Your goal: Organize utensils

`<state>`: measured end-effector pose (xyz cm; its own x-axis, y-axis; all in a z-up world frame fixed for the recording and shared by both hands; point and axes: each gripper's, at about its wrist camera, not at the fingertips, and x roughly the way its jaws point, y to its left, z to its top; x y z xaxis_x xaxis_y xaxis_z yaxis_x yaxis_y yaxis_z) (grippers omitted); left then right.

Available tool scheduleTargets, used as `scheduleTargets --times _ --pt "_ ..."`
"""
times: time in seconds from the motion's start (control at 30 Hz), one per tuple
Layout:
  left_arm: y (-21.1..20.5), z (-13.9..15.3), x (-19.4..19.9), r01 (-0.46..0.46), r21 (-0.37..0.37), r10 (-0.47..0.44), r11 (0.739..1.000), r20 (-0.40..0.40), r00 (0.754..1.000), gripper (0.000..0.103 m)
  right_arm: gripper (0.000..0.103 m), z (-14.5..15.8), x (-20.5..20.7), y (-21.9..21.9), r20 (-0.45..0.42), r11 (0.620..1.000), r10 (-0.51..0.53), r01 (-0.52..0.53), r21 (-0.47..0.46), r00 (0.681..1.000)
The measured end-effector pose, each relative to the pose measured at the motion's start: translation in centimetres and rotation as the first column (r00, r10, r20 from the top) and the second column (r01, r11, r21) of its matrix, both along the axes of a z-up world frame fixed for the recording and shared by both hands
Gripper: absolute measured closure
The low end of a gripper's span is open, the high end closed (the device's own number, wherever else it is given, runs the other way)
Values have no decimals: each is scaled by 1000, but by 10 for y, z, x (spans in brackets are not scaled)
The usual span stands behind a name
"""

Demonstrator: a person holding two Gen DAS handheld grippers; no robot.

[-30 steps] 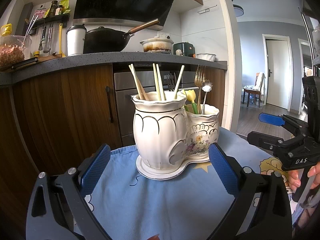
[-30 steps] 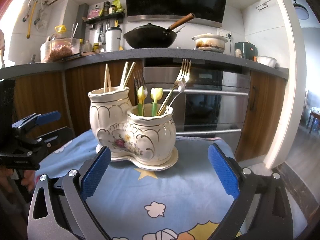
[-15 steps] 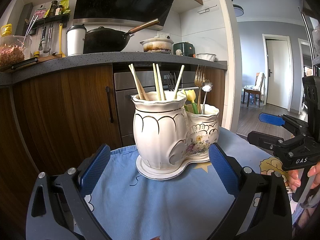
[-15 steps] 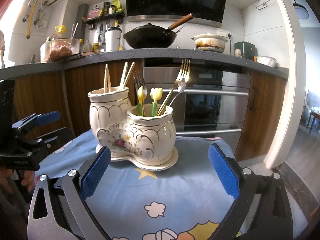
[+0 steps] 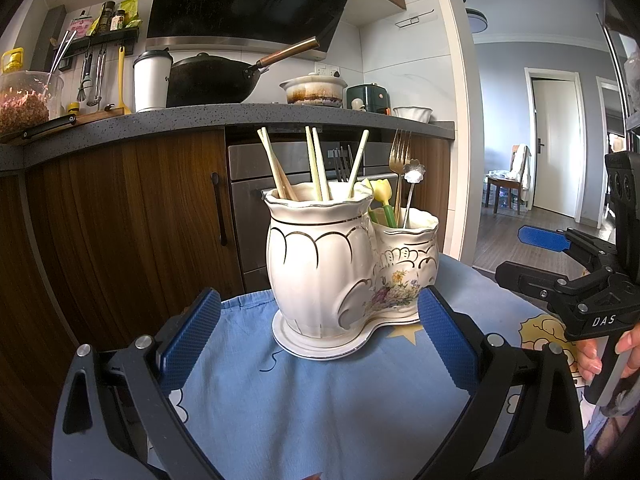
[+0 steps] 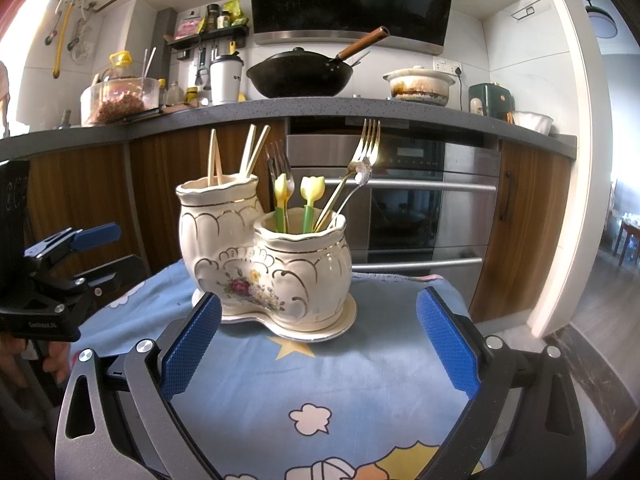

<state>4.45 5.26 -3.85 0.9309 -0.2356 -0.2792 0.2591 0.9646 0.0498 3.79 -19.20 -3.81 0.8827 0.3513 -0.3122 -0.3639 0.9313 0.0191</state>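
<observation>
Kitchen backdrop; blue cartoon tablecloth (image 6: 320, 380) carries double ceramic utensil holder (image 5: 344, 264), centred. Chopsticks (image 5: 316, 164) in tall pot, forks (image 6: 370, 142) in short. Left gripper (image 5: 320, 340) and right gripper (image 6: 320, 340) both spread, empty. Judgement: utensils light, rigid, slippery; pinch exposed shafts. Holder fragile.

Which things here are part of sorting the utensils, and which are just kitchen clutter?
Job:
white double ceramic utensil holder
pale wooden chopsticks
gold metal fork
yellow tulip-topped picks

Clutter:
black wok with wooden handle
white lidded travel mug
stained white casserole pot
</observation>
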Motion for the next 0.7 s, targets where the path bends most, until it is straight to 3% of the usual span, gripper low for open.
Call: scheduleTargets --times 0.7 --pt "2 -1 2 -4 -1 4 1000 -5 1000 6 6 0 0 0 0 1000 0 0 1 1000"
